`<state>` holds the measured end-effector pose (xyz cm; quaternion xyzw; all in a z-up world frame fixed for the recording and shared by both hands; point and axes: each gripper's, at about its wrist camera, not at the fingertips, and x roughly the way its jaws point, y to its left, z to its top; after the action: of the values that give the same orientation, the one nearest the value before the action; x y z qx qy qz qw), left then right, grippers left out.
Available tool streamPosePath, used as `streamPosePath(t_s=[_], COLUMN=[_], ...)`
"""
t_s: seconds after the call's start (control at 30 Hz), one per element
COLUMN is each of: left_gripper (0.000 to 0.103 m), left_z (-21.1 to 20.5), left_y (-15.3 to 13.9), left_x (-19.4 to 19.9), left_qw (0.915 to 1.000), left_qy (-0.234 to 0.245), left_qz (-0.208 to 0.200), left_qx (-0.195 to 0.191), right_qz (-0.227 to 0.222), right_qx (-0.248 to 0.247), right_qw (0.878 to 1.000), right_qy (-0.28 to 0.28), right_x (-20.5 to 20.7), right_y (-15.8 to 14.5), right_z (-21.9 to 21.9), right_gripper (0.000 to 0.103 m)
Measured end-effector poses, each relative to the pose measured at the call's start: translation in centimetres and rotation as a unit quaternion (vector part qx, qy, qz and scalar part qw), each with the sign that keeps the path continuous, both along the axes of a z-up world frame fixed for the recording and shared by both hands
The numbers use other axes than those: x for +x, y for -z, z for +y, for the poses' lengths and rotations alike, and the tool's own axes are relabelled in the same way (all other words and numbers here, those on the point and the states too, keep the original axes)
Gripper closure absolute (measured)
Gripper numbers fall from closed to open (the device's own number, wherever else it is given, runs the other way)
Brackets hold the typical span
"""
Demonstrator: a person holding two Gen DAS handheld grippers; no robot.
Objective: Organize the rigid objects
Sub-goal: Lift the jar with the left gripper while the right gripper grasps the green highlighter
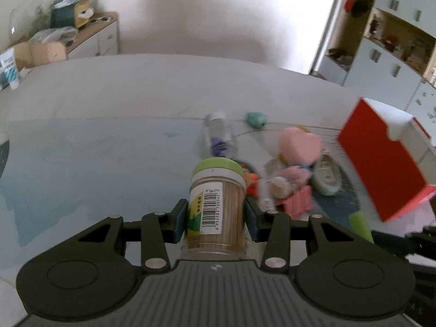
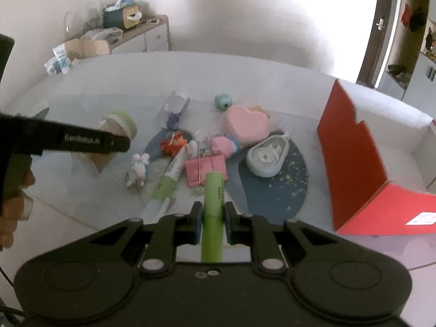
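Note:
My left gripper (image 1: 216, 215) is shut on a clear toothpick jar (image 1: 215, 207) with a green lid, held above the table. From the right wrist the same jar (image 2: 120, 125) shows at the left, behind the left gripper's black finger (image 2: 81, 139). My right gripper (image 2: 214, 219) is shut on a light green tube (image 2: 214, 207). Ahead lies a pile: a pink heart box (image 2: 246, 125), a pink binder clip (image 2: 205, 167), a grey-green tape dispenser (image 2: 267, 158), a white and green pen (image 2: 170, 177), an orange trinket (image 2: 173, 143) and a small bunny figure (image 2: 137, 169).
An open red and white box (image 2: 351, 158) stands on the right of the table, also seen as the red box (image 1: 381, 160). A clear bottle (image 1: 218, 133) and a teal object (image 1: 256, 118) lie further back. A cluttered cabinet (image 2: 141, 35) stands by the far wall. A hand (image 2: 13, 204) holds the left gripper.

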<state>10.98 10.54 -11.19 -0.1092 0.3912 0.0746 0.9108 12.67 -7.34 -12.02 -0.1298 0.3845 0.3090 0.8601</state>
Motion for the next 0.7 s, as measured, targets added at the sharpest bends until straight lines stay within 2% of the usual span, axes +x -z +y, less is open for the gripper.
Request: streamPosePath(t_s=[0.37,0.7], left_gripper=[0.06,0.06], left_z=[-4.1,-9.7], left_y=[-5.2,-8.4], left_x=[-0.9,0.9], left_qw=[0.9977,0.9943], left_qy=[0.059,0.093], left_qz=[-0.032,-0.052], left_qx=[-0.006,0.001], right_qz=[-0.028,-0.052], right_qx=[0.03,0.054], right_qw=[0.999,0.997], right_qy=[0.022,0.034], right_x=[-0.2,2.5], right_y=[-4.9,-7.7], right_z=[-2.6,-7.3], right_gripper=[0.088,0.088])
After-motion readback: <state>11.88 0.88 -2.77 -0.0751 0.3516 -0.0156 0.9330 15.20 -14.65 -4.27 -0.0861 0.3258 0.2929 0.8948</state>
